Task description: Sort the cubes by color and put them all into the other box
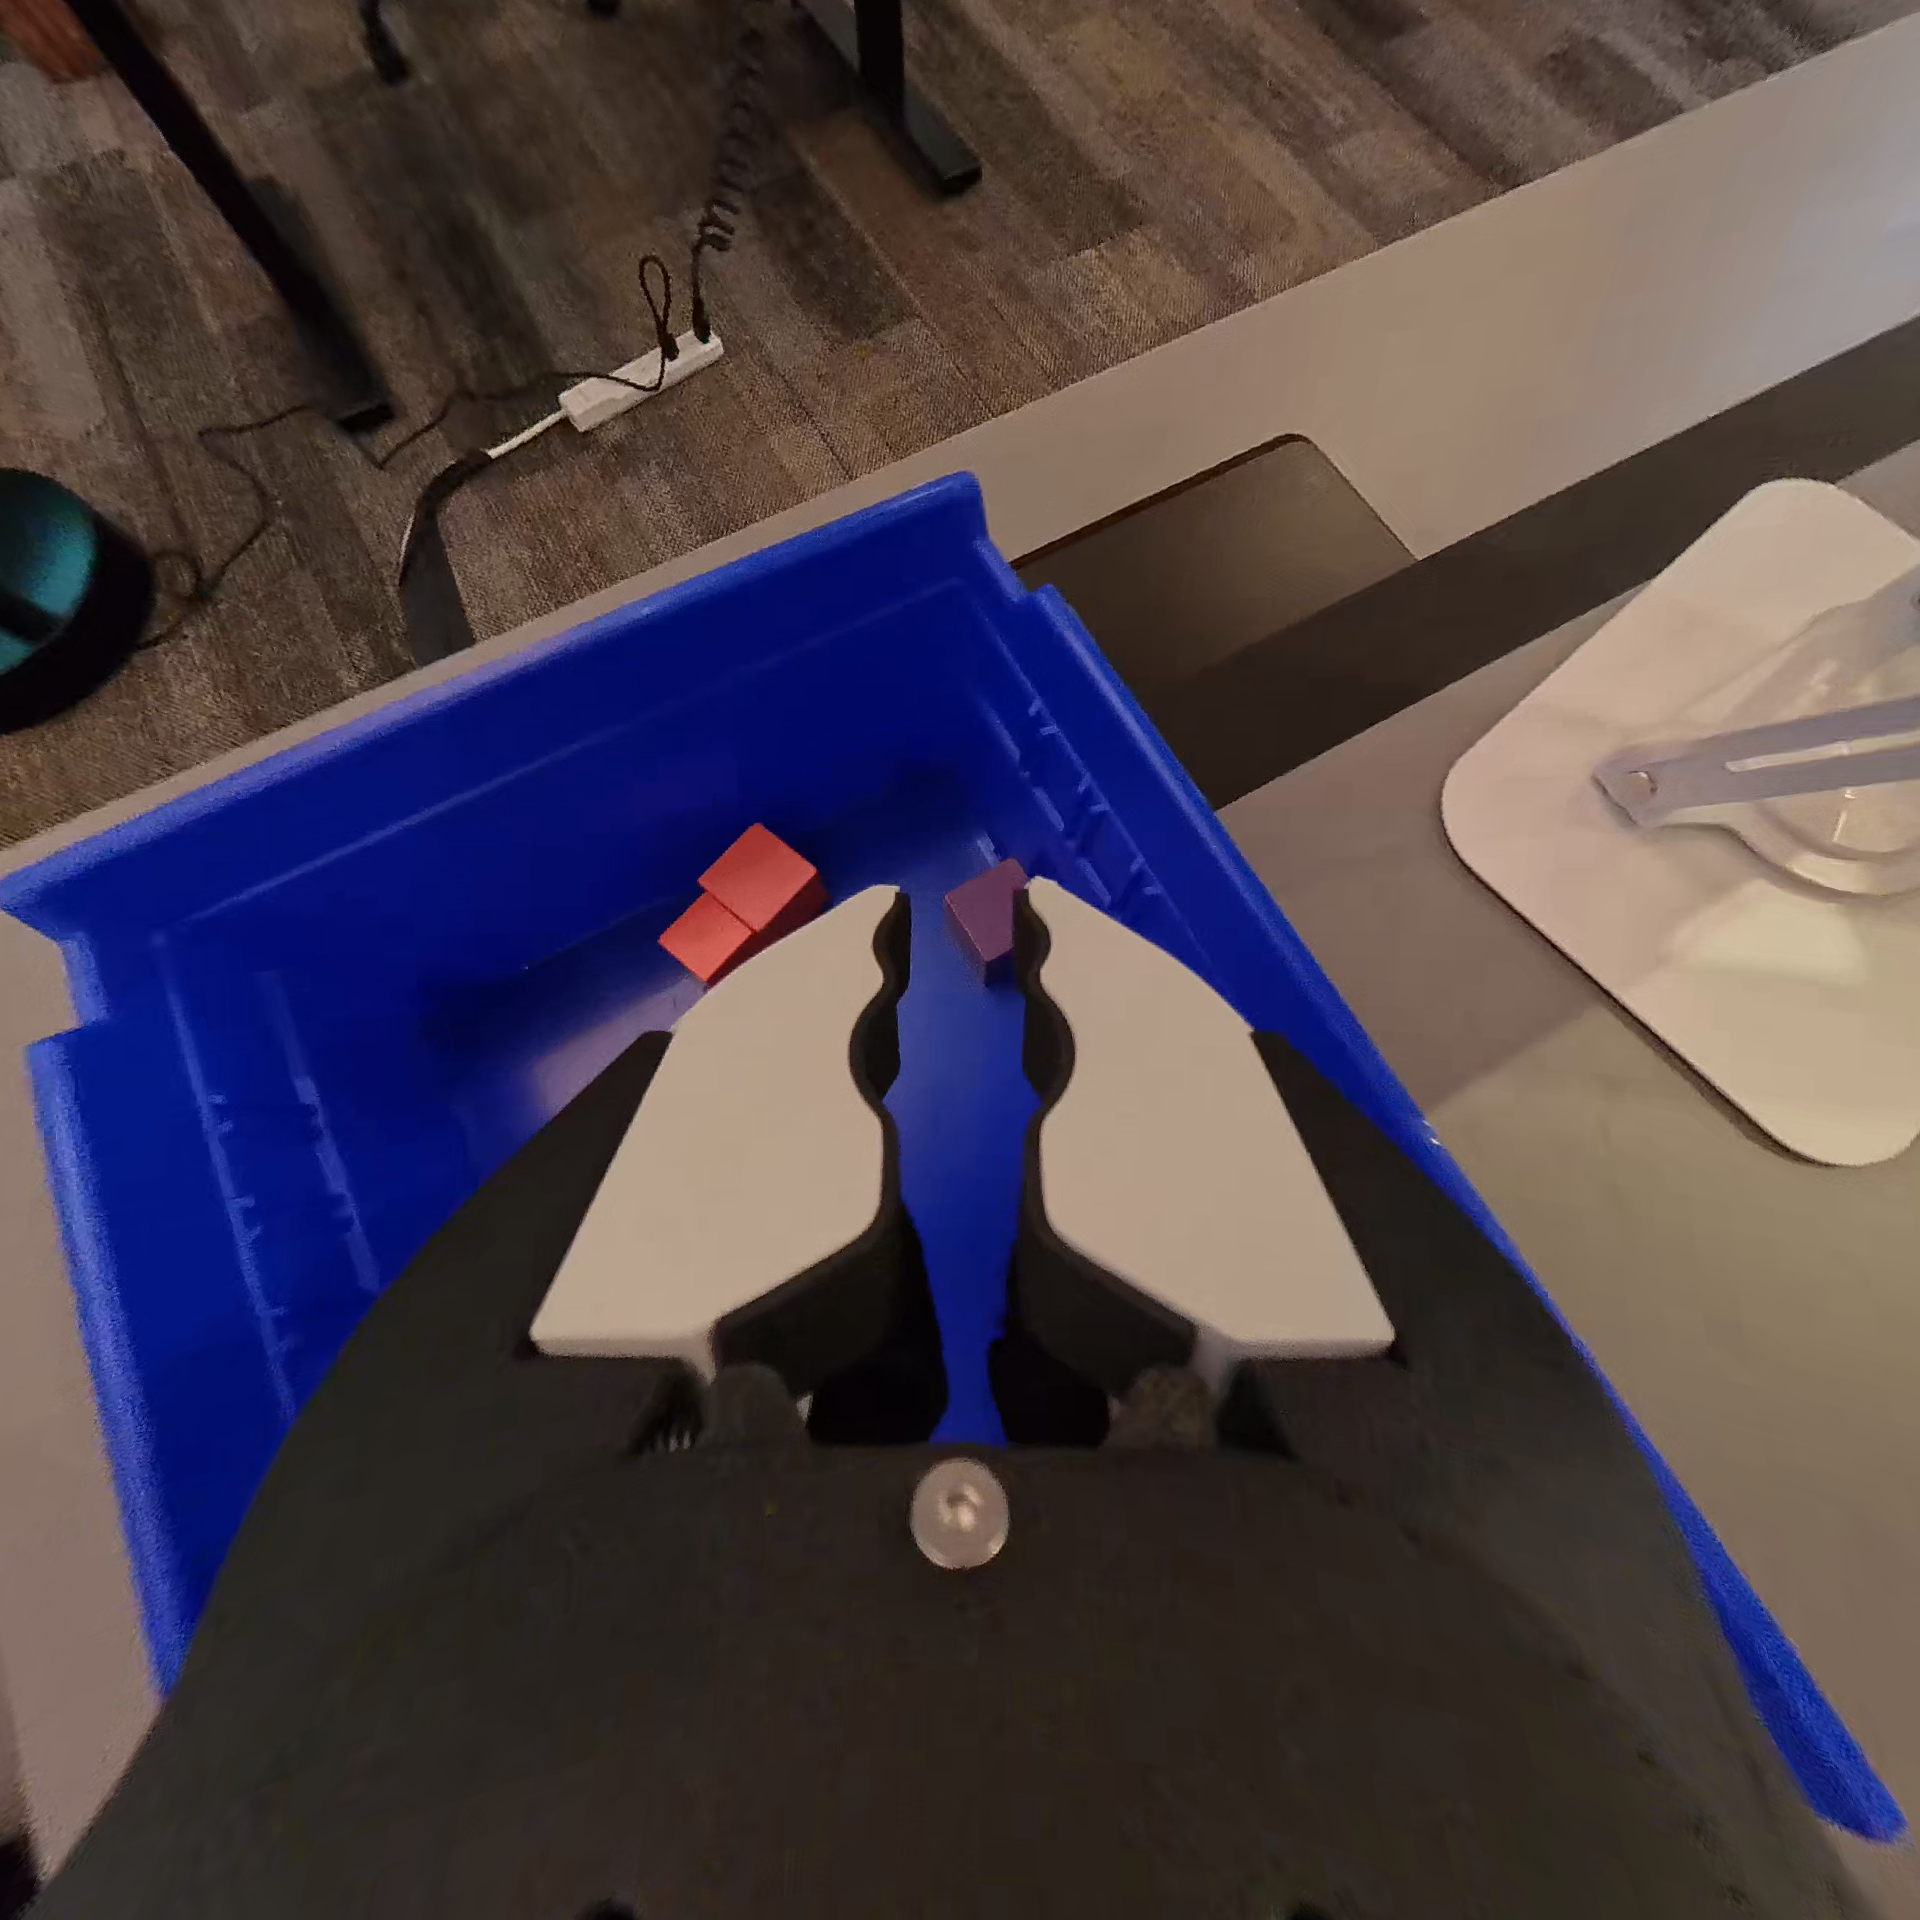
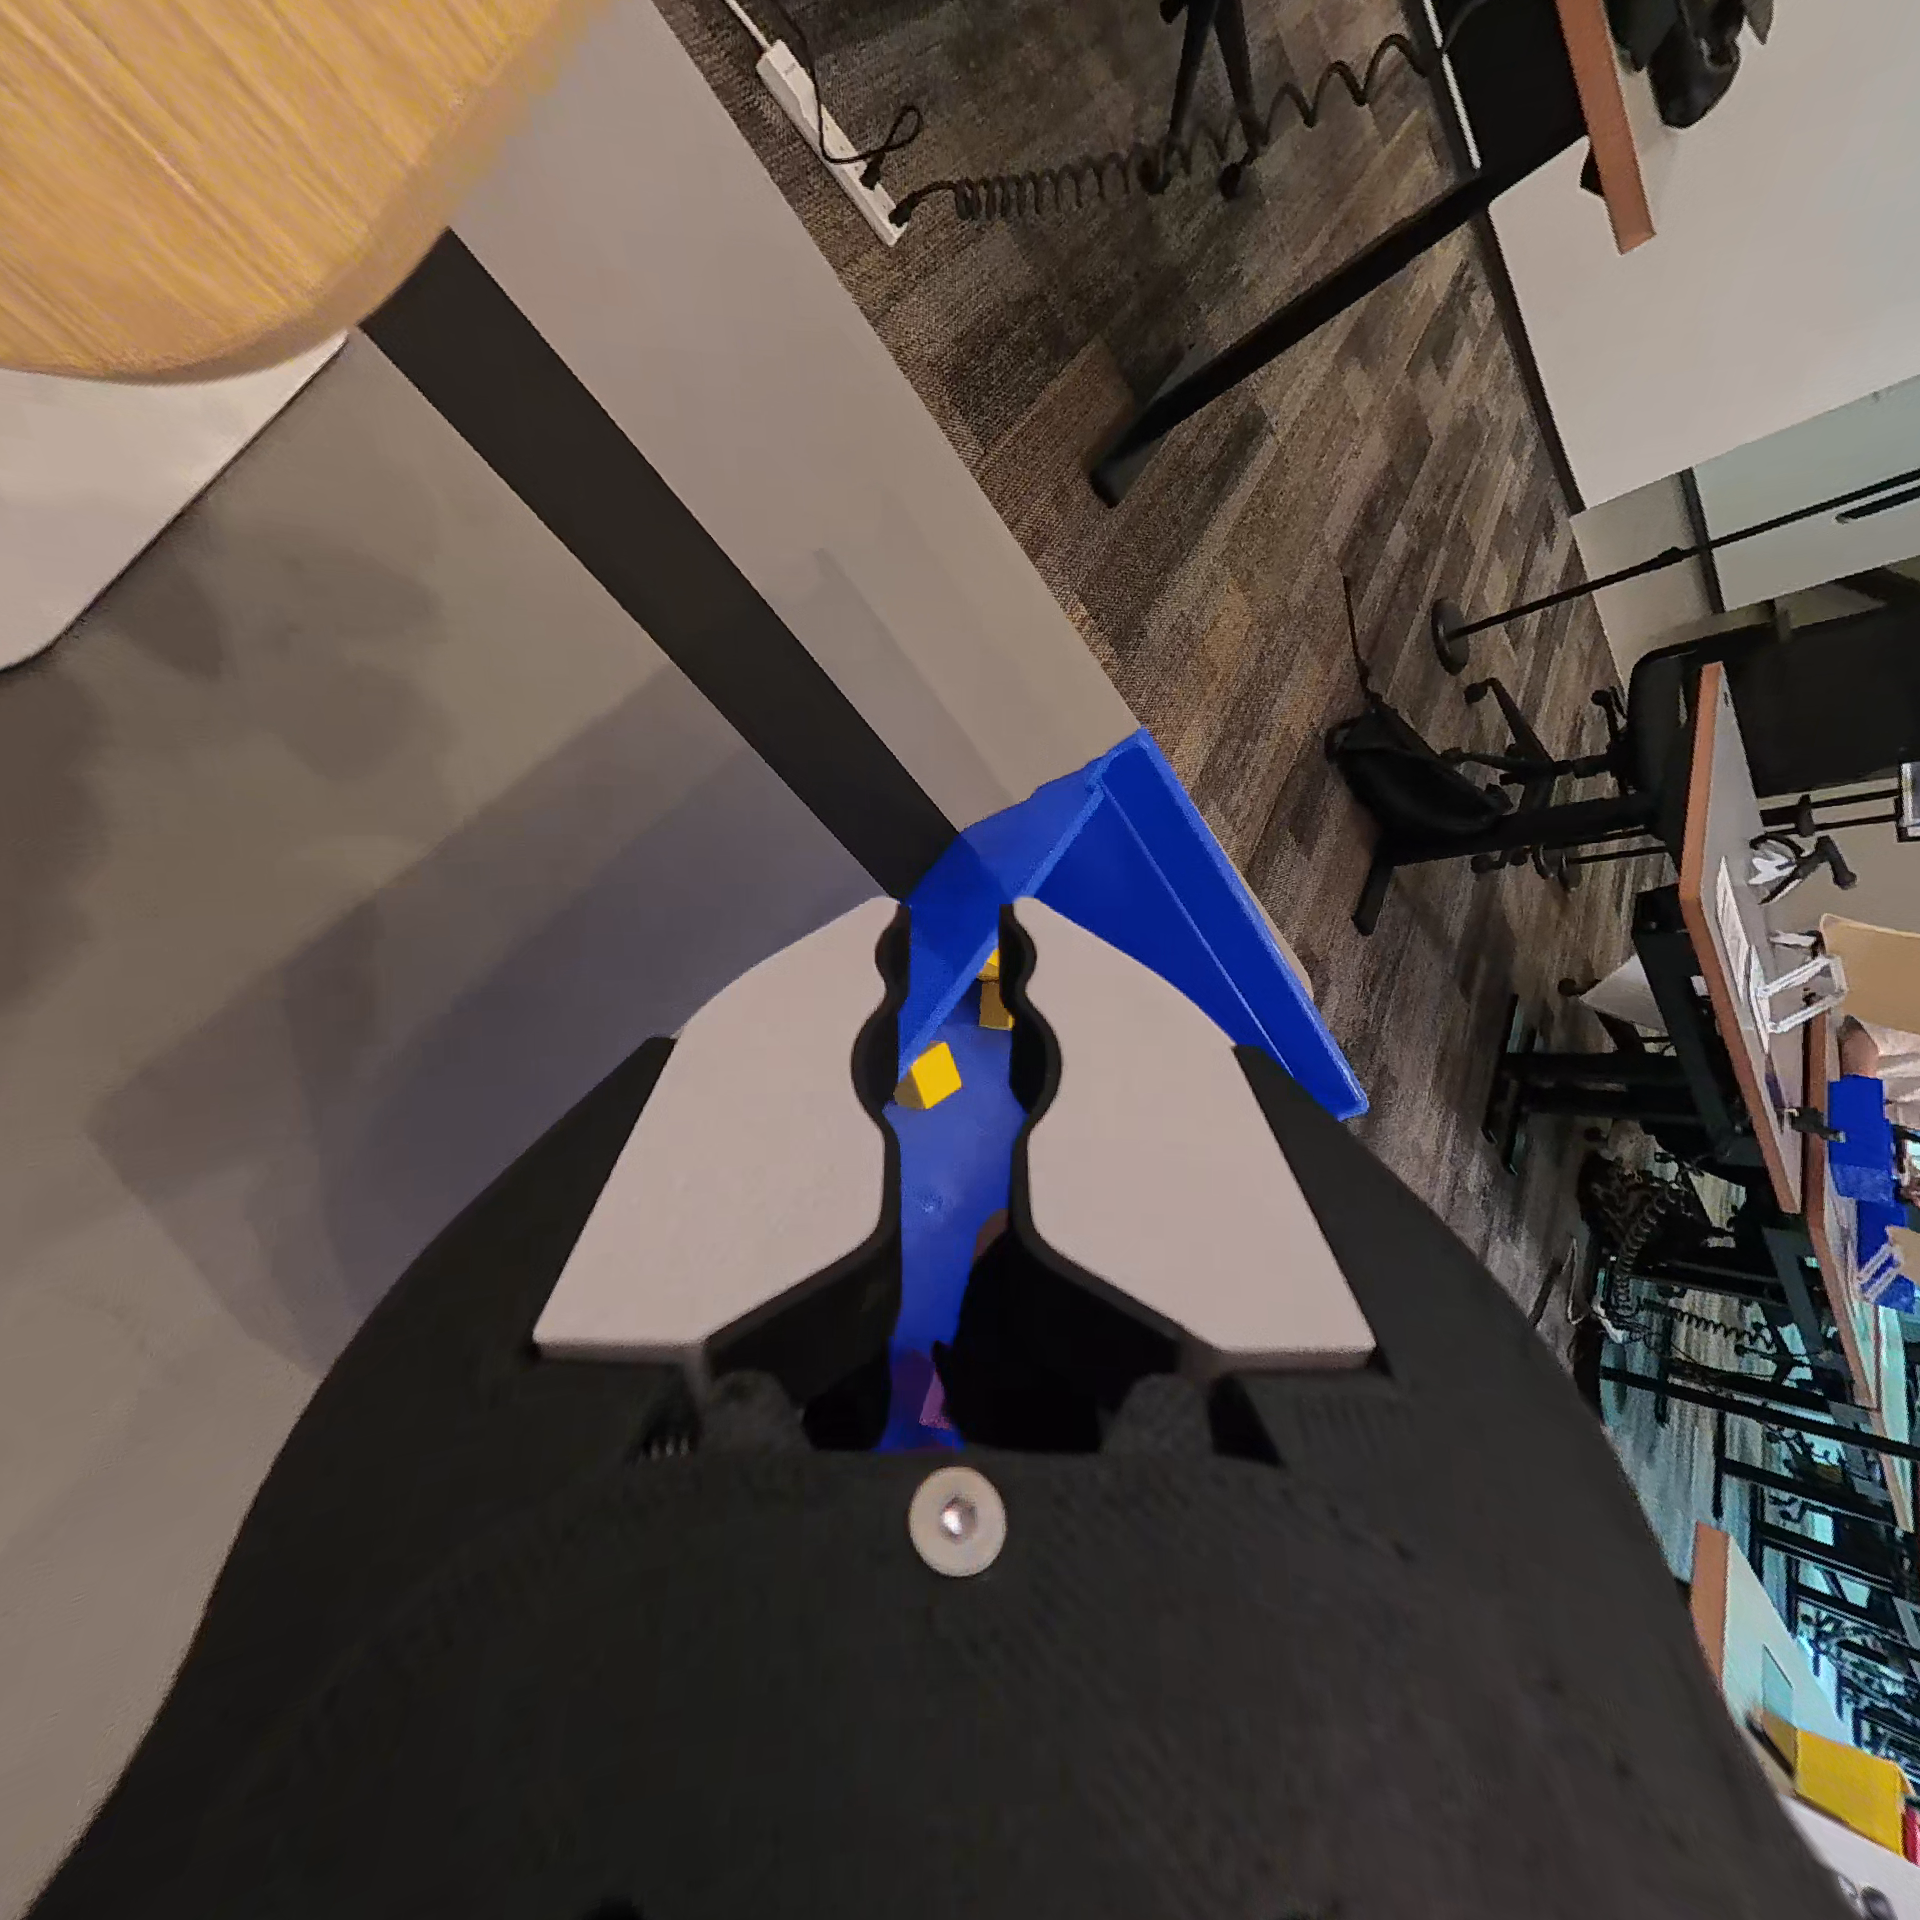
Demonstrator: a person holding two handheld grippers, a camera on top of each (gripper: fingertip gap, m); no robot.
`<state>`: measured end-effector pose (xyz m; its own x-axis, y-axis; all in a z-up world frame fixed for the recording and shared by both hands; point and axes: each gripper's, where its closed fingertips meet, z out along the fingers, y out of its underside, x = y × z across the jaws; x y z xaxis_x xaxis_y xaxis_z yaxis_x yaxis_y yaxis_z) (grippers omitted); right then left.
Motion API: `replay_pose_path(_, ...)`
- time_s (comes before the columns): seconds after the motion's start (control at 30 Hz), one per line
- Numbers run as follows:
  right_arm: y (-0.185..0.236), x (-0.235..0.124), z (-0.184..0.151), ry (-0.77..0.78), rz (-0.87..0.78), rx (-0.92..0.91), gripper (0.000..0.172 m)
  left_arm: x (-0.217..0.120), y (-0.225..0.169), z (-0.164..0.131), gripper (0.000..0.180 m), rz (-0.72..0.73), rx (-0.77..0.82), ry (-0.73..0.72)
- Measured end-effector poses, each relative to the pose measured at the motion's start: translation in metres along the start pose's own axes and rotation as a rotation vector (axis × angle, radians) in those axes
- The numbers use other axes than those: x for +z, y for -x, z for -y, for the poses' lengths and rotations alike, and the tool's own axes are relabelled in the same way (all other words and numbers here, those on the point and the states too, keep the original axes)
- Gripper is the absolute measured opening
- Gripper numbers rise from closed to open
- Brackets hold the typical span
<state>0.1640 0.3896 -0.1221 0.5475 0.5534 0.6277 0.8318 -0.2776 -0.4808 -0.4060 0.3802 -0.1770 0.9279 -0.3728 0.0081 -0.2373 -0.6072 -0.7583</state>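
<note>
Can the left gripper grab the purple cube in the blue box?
Probably yes. The left gripper is open inside the blue box, and the purple cube sits right at its fingers, with nothing between them.

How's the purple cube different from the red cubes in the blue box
The purple cube lies alone near the box's right wall, against the right fingertip of the left gripper; the red cubes are two, touching, farther left. Both lie on the blue box floor.
</note>
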Motion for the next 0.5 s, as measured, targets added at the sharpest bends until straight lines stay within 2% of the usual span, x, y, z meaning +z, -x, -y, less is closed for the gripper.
replay_pose_path(0.2, 0.005, 0.0, 0.007, -0.021, 0.008, -0.02, 0.016, 0.037, -0.012, -0.015, 0.03, -0.13, -0.206, 0.046)
replay_pose_path(0.27, 0.005, -0.001, 0.008, -0.025, 0.006, -0.02, 0.016, 0.046, -0.019, -0.019, 0.028, -0.174, -0.258, 0.066)
replay_pose_path(0.5, 0.008, -0.002, 0.012, -0.04, 0.011, -0.032, 0.016, 0.063, -0.016, -0.038, 0.028, -0.128, -0.296, 0.16)
